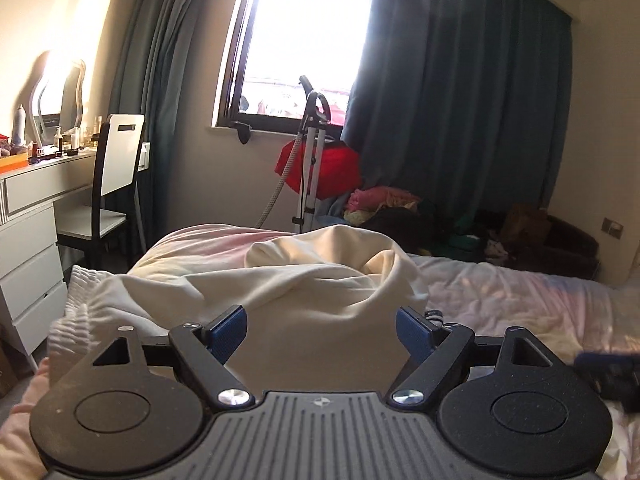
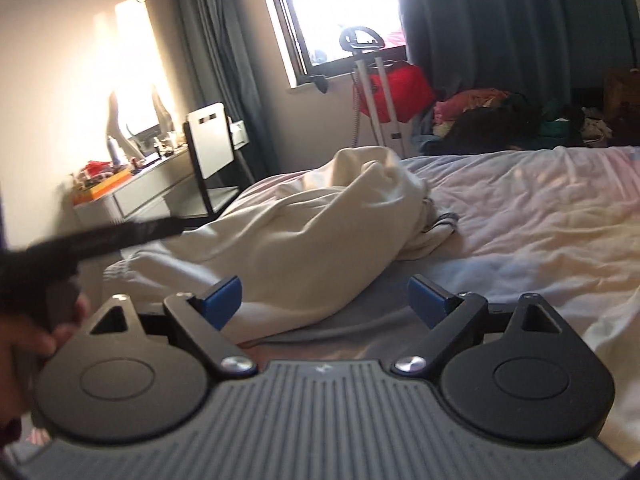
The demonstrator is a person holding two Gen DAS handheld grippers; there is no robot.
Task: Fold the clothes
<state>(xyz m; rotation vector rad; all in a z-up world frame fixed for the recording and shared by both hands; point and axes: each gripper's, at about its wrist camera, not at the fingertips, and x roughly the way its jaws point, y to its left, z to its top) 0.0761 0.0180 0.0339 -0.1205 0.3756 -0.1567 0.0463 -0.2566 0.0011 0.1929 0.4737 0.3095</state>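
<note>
With both the left gripper (image 1: pixel 321 330) and right gripper (image 2: pixel 326 300) hanging released, they should be reaching for the near elastic hem of the crumpled cream garment (image 1: pixel 320 280), pinching only one layer.

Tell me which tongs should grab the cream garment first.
Left. The left tongs hang open directly over the cream garment; the right tongs are open over bare bed sheet beside it.

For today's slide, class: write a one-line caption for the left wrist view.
Open left gripper poised over a crumpled cream garment on the bed, window beyond.
</note>
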